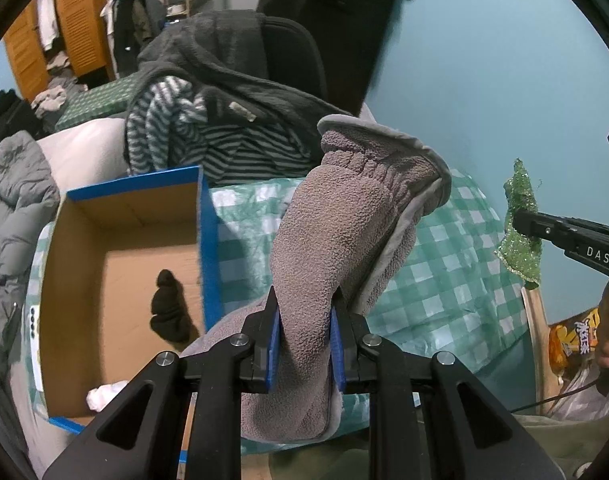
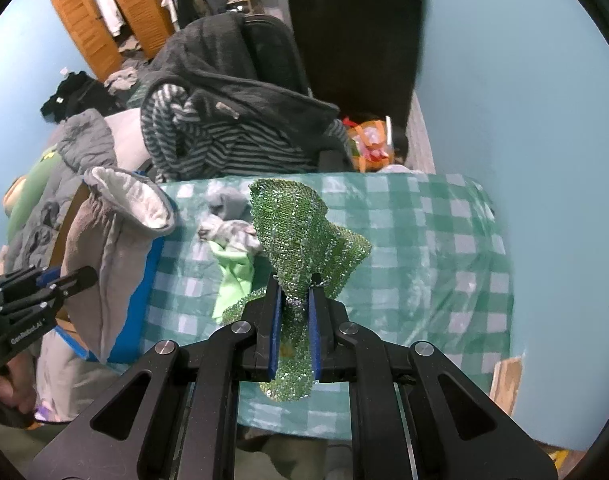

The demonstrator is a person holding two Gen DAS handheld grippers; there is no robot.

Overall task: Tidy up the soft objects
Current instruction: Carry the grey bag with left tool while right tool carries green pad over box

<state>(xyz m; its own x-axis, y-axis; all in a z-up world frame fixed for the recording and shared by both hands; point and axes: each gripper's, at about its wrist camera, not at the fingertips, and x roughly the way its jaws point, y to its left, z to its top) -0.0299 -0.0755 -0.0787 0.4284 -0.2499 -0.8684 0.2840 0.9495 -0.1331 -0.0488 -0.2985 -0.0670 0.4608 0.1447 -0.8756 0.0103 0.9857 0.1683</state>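
My left gripper (image 1: 304, 308) is shut on a grey-brown fleece slipper sock (image 1: 344, 216), held upright above the checked table, just right of an open blue-edged cardboard box (image 1: 206, 232). The box holds a black sock (image 1: 166, 308) and a white cloth (image 1: 104, 396). My right gripper (image 2: 294, 292) is shut on a green sequined cloth (image 2: 300, 232), lifted over the table. The fleece sock (image 2: 116, 236) and left gripper (image 2: 70, 280) show at the left of the right wrist view; the sequined cloth (image 1: 522, 224) shows at the right of the left wrist view.
On the green checked tablecloth (image 2: 424, 240) lie a grey cloth (image 2: 228, 220) and a light green cloth (image 2: 234, 276). Behind the table a chair carries a dark fleece and striped garment (image 2: 232, 128). Grey jackets (image 1: 16, 184) lie left. A snack bag (image 1: 572, 340) sits at right.
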